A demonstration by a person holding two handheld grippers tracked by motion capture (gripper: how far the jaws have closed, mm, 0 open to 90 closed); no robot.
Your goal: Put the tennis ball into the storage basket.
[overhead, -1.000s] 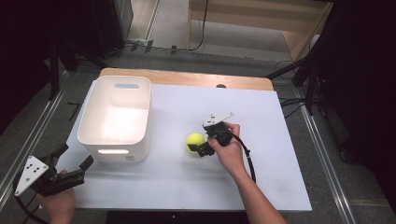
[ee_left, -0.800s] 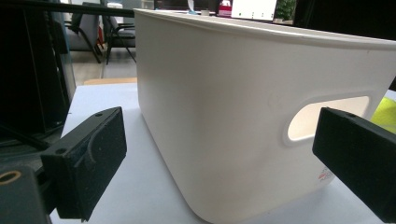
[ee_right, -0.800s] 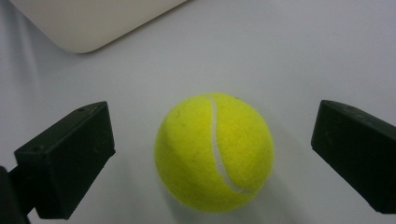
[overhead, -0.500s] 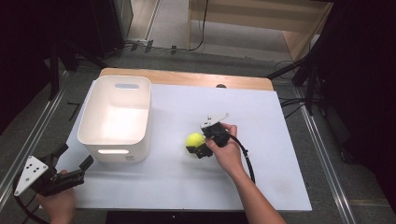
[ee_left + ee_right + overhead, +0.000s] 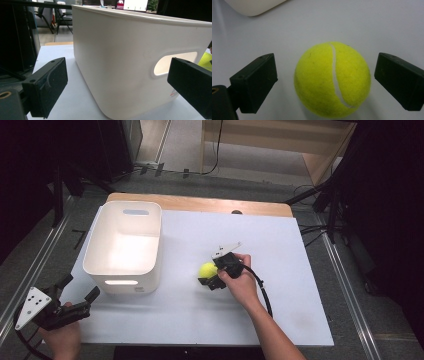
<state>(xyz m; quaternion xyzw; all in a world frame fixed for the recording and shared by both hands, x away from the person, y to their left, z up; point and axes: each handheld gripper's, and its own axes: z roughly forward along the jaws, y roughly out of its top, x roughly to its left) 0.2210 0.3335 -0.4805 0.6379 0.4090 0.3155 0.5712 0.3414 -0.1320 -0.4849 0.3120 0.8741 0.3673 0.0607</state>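
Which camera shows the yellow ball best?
The right gripper view: the ball sits big and sharp between the open jaws. The high view shows it small; the left gripper view catches just a yellow edge.

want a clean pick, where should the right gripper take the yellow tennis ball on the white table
Grip the fuzzy yellow tennis ball across its widest middle, coming from above as the right gripper is now. The open jaws already flank it on either side; being round, an off-centre squeeze would likely make it slip out.

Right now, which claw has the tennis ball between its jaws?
The right claw: its open jaws flank the tennis ball, not touching. The left claw faces the white bin.
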